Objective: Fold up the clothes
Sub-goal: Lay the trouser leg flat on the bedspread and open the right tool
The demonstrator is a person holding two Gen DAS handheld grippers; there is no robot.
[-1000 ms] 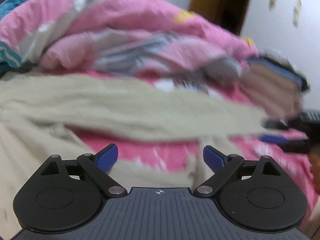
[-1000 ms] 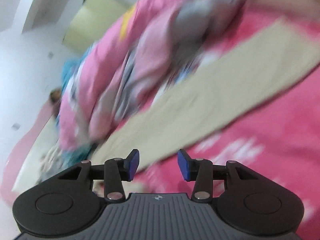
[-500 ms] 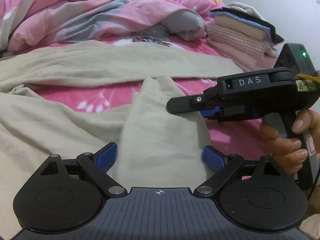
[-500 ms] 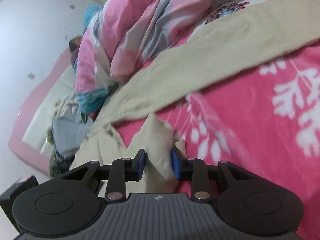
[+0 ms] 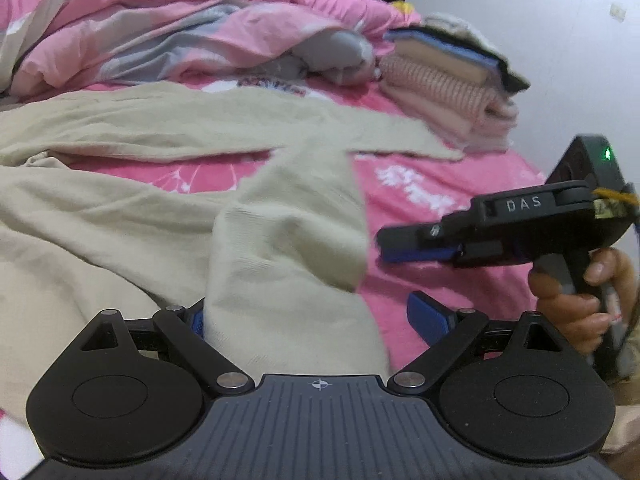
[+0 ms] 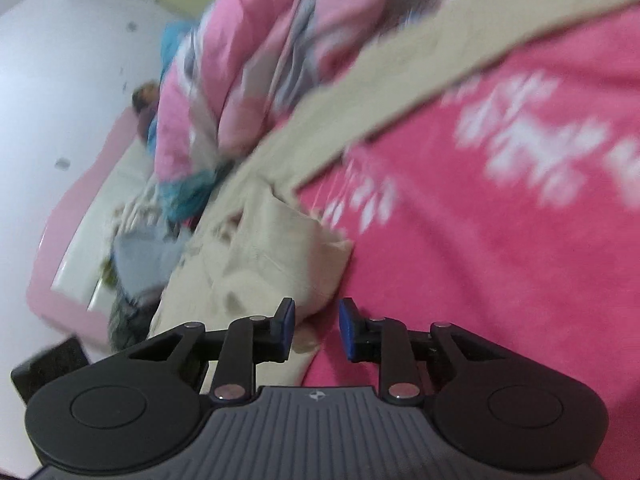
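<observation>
A: Since half a second ago, beige garment point(image 5: 288, 240) is released by right claw point(image 6: 316, 328), now parted and empty, drawn back over the bed point(image 6: 500, 260).

B: Left claw point(image 5: 316, 316) gapes around the cloth; snagging is risked.

L gripper point(image 5: 316, 316) wide; R gripper point(image 6: 316, 326) parted.

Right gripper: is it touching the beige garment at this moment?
Apart. In the left wrist view the right gripper sits clear of the beige garment, with pink bedspread showing between its tip and the cloth's edge.
</observation>
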